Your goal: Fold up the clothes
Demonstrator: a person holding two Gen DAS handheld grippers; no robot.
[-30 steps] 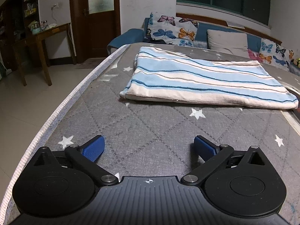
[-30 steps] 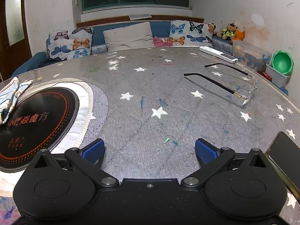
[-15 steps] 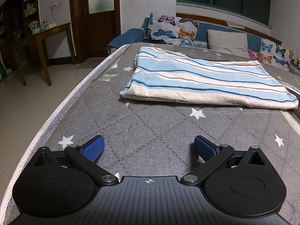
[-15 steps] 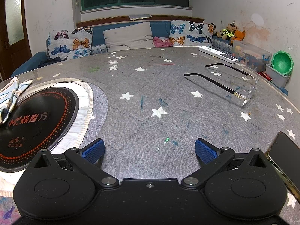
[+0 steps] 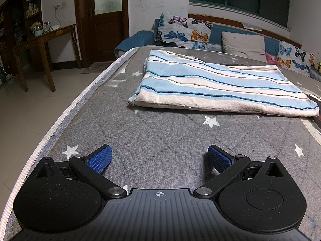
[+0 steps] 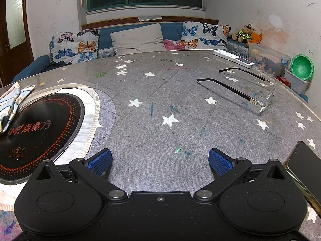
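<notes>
A blue-and-white striped cloth (image 5: 216,86) lies folded flat on the grey star-patterned table (image 5: 160,140), ahead of my left gripper (image 5: 159,158). The left gripper is open and empty, low over the table, well short of the cloth's near edge. My right gripper (image 6: 159,159) is open and empty over the same table. One end of the striped cloth (image 6: 11,100) shows at the far left of the right wrist view, resting on the edge of the black induction hob (image 6: 38,128).
Glasses (image 6: 250,92), a phone (image 6: 305,166) and a white remote (image 6: 232,58) lie right of the right gripper. The table's left edge (image 5: 66,116) drops to tiled floor. A sofa with butterfly cushions (image 6: 130,40) stands behind the table.
</notes>
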